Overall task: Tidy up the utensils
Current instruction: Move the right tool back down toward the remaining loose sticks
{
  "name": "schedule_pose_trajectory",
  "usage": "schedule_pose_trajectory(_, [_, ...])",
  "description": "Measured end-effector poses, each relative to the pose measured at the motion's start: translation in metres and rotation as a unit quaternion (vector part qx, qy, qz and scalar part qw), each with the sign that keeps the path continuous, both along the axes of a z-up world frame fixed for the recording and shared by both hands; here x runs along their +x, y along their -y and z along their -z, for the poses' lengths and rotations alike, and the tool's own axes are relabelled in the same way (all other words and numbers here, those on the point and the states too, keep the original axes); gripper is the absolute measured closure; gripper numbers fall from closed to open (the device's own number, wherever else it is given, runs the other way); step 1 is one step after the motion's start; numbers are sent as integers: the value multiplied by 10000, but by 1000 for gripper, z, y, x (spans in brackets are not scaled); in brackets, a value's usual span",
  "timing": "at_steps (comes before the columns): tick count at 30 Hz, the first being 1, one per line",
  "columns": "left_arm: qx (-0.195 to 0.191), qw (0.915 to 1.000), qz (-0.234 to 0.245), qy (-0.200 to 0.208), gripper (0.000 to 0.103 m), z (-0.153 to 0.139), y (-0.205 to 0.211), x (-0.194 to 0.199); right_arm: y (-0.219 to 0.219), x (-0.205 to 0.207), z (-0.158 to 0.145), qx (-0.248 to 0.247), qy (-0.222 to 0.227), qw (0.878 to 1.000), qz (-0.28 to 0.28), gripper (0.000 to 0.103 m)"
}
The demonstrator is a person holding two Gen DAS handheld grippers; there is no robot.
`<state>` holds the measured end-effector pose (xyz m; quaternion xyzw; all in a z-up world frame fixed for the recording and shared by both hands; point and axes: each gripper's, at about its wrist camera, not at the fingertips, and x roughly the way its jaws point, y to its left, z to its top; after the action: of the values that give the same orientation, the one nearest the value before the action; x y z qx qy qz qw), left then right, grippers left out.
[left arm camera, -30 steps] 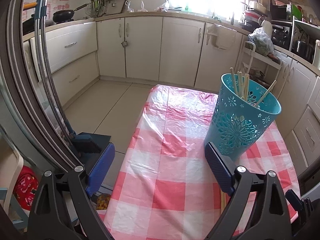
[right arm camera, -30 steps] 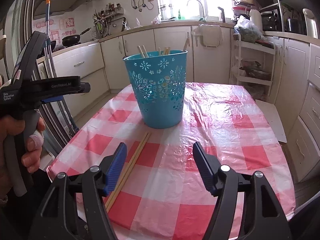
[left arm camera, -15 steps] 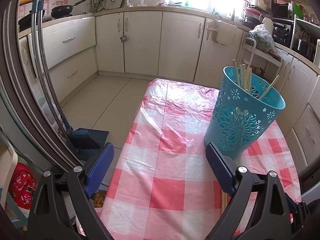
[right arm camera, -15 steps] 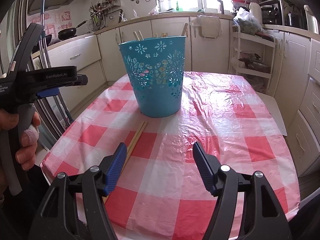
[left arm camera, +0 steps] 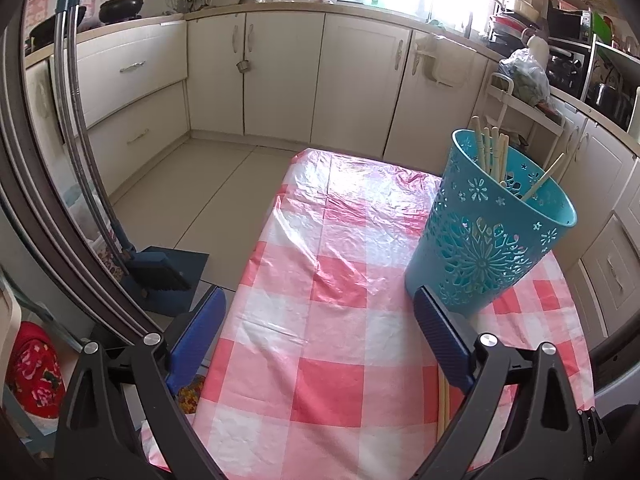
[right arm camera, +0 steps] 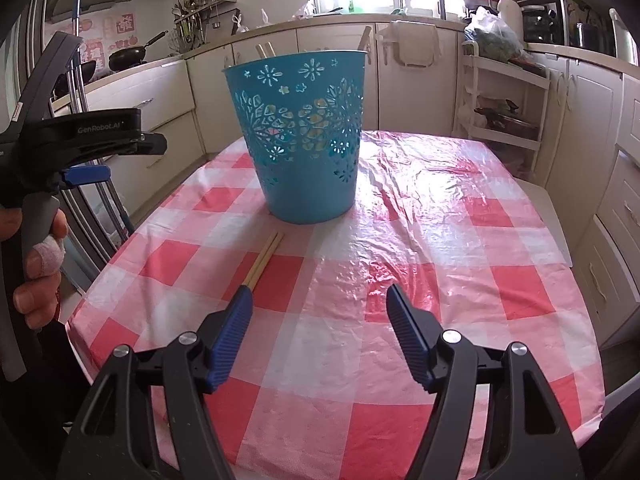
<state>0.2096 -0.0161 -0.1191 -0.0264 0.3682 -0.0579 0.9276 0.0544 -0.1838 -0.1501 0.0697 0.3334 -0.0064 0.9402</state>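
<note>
A teal perforated basket stands upright on the red-and-white checked tablecloth, with several wooden chopsticks leaning inside it. A pair of chopsticks lies flat on the cloth just in front of the basket, its near end hidden behind my right gripper's left finger. My right gripper hovers open above the cloth, empty. My left gripper is open too, empty, at the table's left edge with the basket just beyond its right finger. The lying chopsticks show beside that finger.
Cream kitchen cabinets ring the room. A white rack stands right of the table. A broom and dustpan sit on the floor at left. A person's hand holds the left gripper's handle.
Both views have tilted down a little and drawn slightly nearer the table; the basket looks closer. Both grippers stay open and nothing on the table moved.
</note>
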Motion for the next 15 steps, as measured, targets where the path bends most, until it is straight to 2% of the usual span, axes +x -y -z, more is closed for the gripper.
schedule_pose_trajectory(15, [49, 10000, 25, -43, 12, 3, 5, 2, 21, 1, 1, -35, 58, 9994, 349, 36])
